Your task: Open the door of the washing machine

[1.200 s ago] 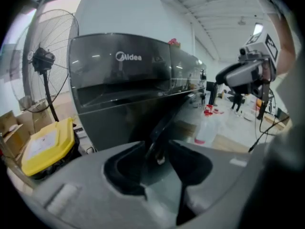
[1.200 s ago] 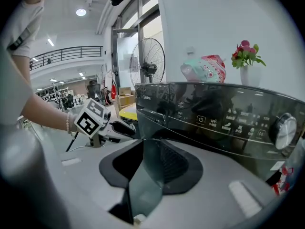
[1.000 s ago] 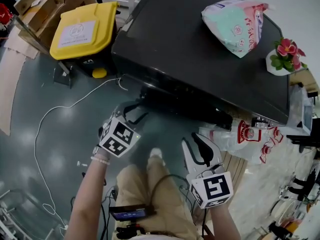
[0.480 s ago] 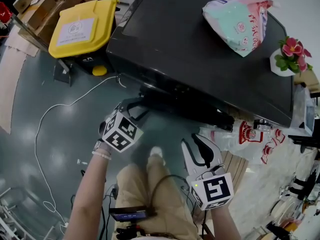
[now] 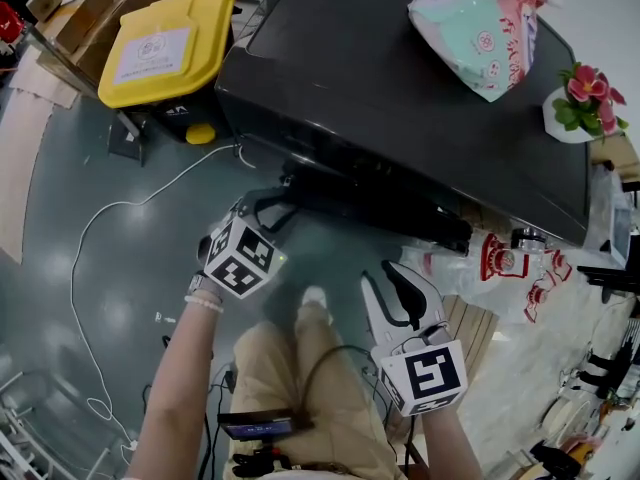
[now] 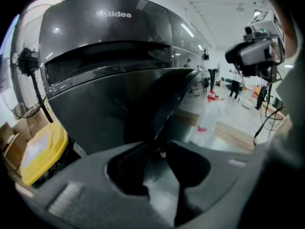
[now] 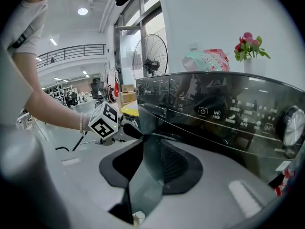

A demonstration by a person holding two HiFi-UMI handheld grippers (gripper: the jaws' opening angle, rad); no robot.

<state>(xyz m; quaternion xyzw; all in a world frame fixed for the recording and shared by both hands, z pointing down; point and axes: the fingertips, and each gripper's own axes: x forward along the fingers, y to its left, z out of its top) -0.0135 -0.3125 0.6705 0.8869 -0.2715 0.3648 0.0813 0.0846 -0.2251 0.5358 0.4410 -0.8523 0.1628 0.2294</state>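
Dark door point(image 6: 124, 104) edge lies between closing fingers point(image 6: 128, 171) of the left gripper point(image 6: 159, 144).

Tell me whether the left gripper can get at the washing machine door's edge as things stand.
Likely yes. The left gripper sits at the door edge, its jaws closing with the edge between them and nothing in the way. The right gripper hangs clear.
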